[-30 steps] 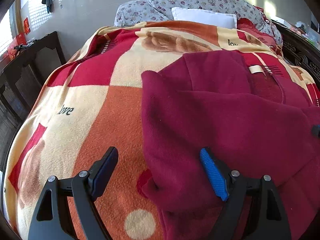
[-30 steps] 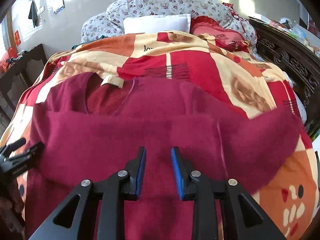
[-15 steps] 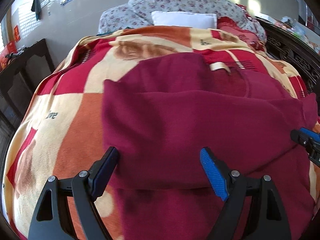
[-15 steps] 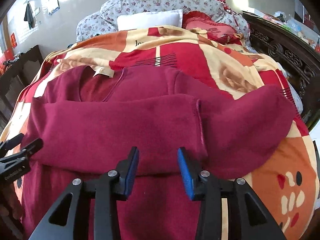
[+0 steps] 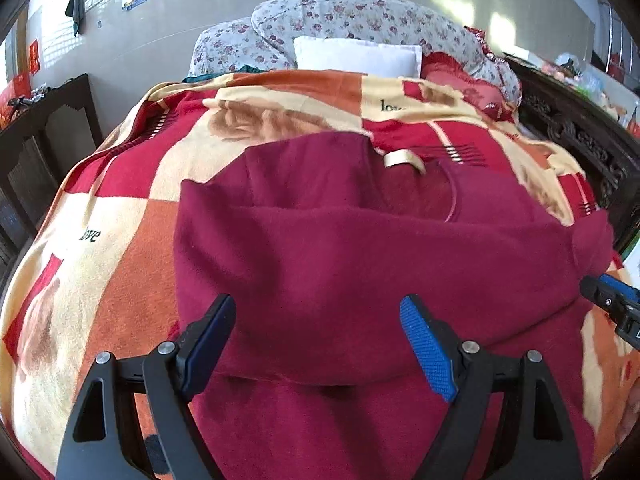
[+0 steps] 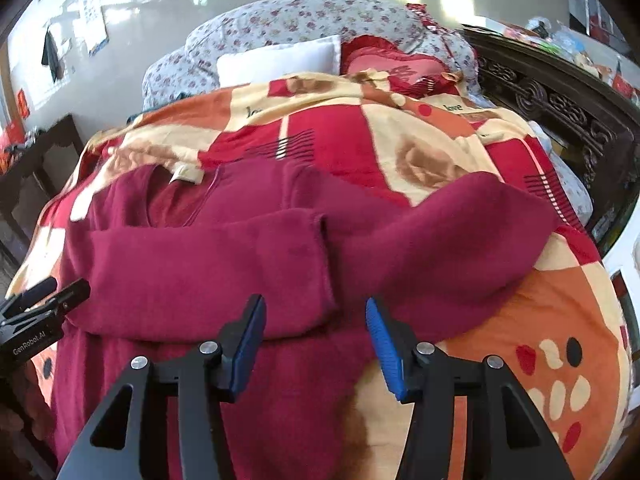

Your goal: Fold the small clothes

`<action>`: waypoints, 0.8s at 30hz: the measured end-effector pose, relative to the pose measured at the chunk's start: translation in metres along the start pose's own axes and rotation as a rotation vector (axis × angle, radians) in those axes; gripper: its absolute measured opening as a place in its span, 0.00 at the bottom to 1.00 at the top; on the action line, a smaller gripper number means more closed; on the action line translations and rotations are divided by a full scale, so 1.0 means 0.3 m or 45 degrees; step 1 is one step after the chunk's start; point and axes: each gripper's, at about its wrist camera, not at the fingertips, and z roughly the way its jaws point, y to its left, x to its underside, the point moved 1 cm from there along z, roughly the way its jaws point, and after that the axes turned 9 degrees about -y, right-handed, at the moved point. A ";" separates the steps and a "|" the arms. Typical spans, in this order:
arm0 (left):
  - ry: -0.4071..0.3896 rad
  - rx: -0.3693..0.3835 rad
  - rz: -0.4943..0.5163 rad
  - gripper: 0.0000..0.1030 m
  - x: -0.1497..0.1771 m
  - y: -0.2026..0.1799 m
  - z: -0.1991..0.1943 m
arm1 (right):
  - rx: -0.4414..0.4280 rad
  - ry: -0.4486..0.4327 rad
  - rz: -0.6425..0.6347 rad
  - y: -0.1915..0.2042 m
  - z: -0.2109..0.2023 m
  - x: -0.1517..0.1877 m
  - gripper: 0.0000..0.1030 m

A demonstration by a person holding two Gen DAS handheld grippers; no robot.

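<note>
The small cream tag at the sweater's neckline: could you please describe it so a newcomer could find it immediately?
Start at the checked red, orange and cream fleece blanket covering the bed. On it lies a dark red fleece sweater. At its collar, on the pillow side, sits the small cream tag, the only pale patch on that garment.

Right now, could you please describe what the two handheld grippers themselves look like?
Both are alike. The left gripper and right gripper have black angular frames with triangular cut-outs, silver pivot screws and ridged blue pads. White "GenRobot.AI" lettering marks the left gripper's body in the right view.

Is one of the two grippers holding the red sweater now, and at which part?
No. The left gripper and right gripper are both open above the sweater, holding nothing.
</note>
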 end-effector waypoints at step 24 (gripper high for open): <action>0.093 -0.001 0.089 0.81 0.042 -0.091 0.116 | 0.266 0.054 0.613 -0.837 0.256 0.000 0.61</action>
